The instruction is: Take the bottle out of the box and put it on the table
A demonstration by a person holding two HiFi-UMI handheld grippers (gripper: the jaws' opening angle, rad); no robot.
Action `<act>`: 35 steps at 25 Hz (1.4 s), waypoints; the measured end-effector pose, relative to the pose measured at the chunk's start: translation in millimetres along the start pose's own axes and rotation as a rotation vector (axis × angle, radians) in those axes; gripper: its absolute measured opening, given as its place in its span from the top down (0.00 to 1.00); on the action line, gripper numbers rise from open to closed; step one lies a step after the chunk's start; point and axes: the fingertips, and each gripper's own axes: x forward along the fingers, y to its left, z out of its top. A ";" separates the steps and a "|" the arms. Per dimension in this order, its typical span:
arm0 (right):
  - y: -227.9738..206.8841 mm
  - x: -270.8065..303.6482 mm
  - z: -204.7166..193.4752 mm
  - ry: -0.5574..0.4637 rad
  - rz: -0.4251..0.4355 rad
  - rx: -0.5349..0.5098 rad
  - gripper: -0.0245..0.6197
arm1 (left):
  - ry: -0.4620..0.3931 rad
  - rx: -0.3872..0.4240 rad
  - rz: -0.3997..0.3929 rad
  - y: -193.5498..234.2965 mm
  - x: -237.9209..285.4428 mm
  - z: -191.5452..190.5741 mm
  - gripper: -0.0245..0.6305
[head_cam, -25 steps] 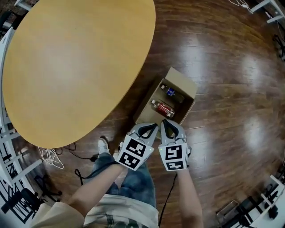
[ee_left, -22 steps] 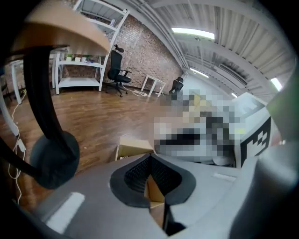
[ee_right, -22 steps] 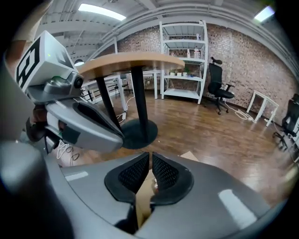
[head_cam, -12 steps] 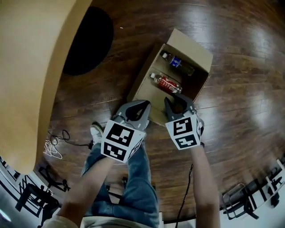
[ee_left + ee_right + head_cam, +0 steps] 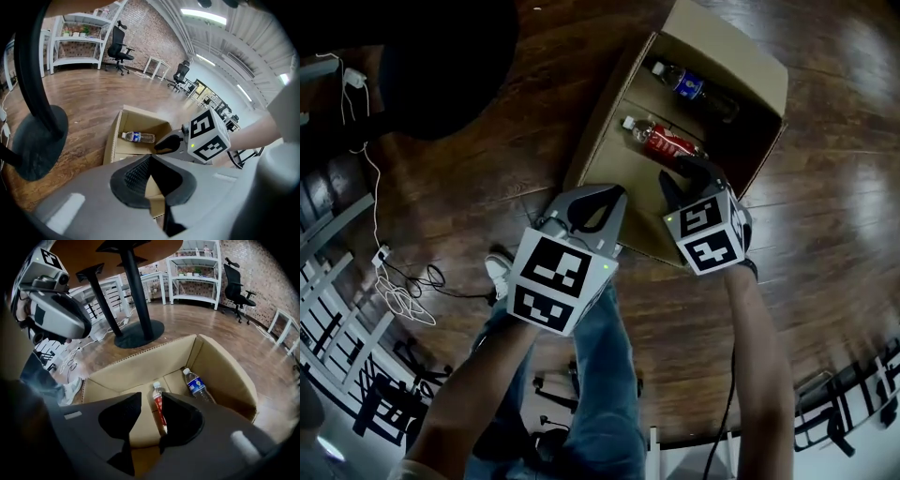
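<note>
Both tongs are now down at the cardboard box (image 5: 607, 127). My right tongs (image 5: 694, 174), just opening, stand half-spread and empty, with the red-label bottle (image 5: 667, 142) inside at twelve o'clock. My left tongs (image 5: 605, 199) are closed and empty. I judge the grasp is next.

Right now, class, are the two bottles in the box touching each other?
Apart. The head view shows bare floor of the box between the red-label bottle and the blue-label bottle.

Red-labelled clear plastic bottle (image 5: 159, 408): base hidden behind right tool (image 5: 151, 395), whose jaws have just been opening, nothing gripped between them. Brown cardboard box (image 5: 617, 120): 12 o'clock corner cropped in head view.
</note>
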 end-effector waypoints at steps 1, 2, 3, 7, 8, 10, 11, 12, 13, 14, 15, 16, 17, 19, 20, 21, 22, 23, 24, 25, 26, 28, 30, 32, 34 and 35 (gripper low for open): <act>-2.1 8.5 -6.9 0.012 -0.001 -0.003 0.75 | 0.000 0.001 -0.004 0.6 6.3 -1.2 0.96; -3.3 17.3 -13.1 0.023 0.000 -0.009 0.72 | 0.001 0.000 -0.008 1.4 12.5 -3.2 0.96; -3.9 26.2 -18.9 0.033 0.004 -0.018 0.70 | 0.002 -0.001 -0.011 1.7 18.4 -5.9 0.96; -10.3 59.4 -35.5 0.079 0.007 -0.077 0.64 | 0.009 0.010 -0.018 -0.1 39.3 -15.4 0.96; -12.5 67.9 -37.5 0.095 0.008 -0.091 0.61 | 0.012 0.012 -0.024 0.7 43.6 -16.6 0.96; -15.4 87.6 -40.9 0.128 0.016 -0.120 0.56 | 0.022 0.022 -0.042 3.2 52.2 -20.6 0.96; -15.5 98.6 -44.1 0.147 0.023 -0.139 0.55 | 0.029 0.028 -0.051 4.1 56.2 -24.5 0.96; -14.9 109.6 -48.4 0.167 0.032 -0.159 0.54 | 0.036 0.032 -0.057 4.9 59.7 -29.5 0.96; -14.7 120.1 -52.7 0.187 0.039 -0.177 0.52 | 0.042 0.037 -0.062 6.2 62.8 -34.4 0.96; -15.4 129.9 -56.0 0.203 0.043 -0.189 0.51 | 0.045 0.045 -0.065 8.4 65.5 -38.2 0.96; -17.0 138.8 -58.0 0.215 0.044 -0.195 0.49 | 0.045 0.055 -0.065 11.6 67.2 -40.7 0.96; -18.8 146.5 -59.4 0.223 0.043 -0.197 0.48 | 0.041 0.066 -0.062 15.2 67.8 -42.0 0.96; -20.2 153.1 -61.2 0.231 0.041 -0.198 0.48 | 0.036 0.074 -0.058 18.7 67.4 -42.6 0.96; -22.9 163.1 -66.4 0.249 0.039 -0.209 0.47 | 0.022 0.071 -0.054 23.9 65.3 -41.5 0.96; -24.7 167.1 -69.0 0.260 0.039 -0.217 0.47 | 0.013 0.067 -0.055 25.3 64.5 -39.7 0.96; -26.5 170.9 -70.9 0.270 0.040 -0.228 0.47 | 0.004 0.066 -0.057 25.8 63.7 -37.3 0.96; -27.9 174.7 -72.2 0.280 0.041 -0.241 0.46 | -0.006 0.069 -0.060 25.5 62.8 -34.8 0.96; -28.7 178.4 -73.4 0.290 0.044 -0.256 0.45 | -0.016 0.074 -0.063 24.7 61.6 -32.5 0.96; -29.3 182.0 -74.7 0.301 0.046 -0.274 0.45 | -0.022 0.077 -0.065 23.8 60.8 -30.6 0.96; -30.5 185.6 -75.8 0.314 0.047 -0.292 0.46 | -0.026 0.076 -0.068 23.4 60.7 -29.0 0.96; -32.2 189.3 -76.6 0.327 0.043 -0.311 0.46 | -0.028 0.074 -0.069 23.5 61.5 -28.3 0.96; -36.3 196.5 -77.7 0.349 0.022 -0.344 0.46 | -0.026 0.070 -0.071 24.1 64.1 -30.1 0.96; -41.3 203.2 -79.6 0.364 -0.010 -0.353 0.46 | -0.022 0.068 -0.073 23.9 66.1 -33.3 0.96; -47.7 209.5 -81.8 0.381 -0.047 -0.354 0.47 | -0.023 0.060 -0.073 24.0 67.5 -34.3 0.96; -53.3 214.5 -81.9 0.400 -0.075 -0.359 0.48 | -0.027 0.053 -0.069 26.1 68.8 -34.0 0.96; -54.6 215.9 -81.6 0.407 -0.079 -0.359 0.48 | -0.027 0.053 -0.068 27.6 69.4 -34.2 0.96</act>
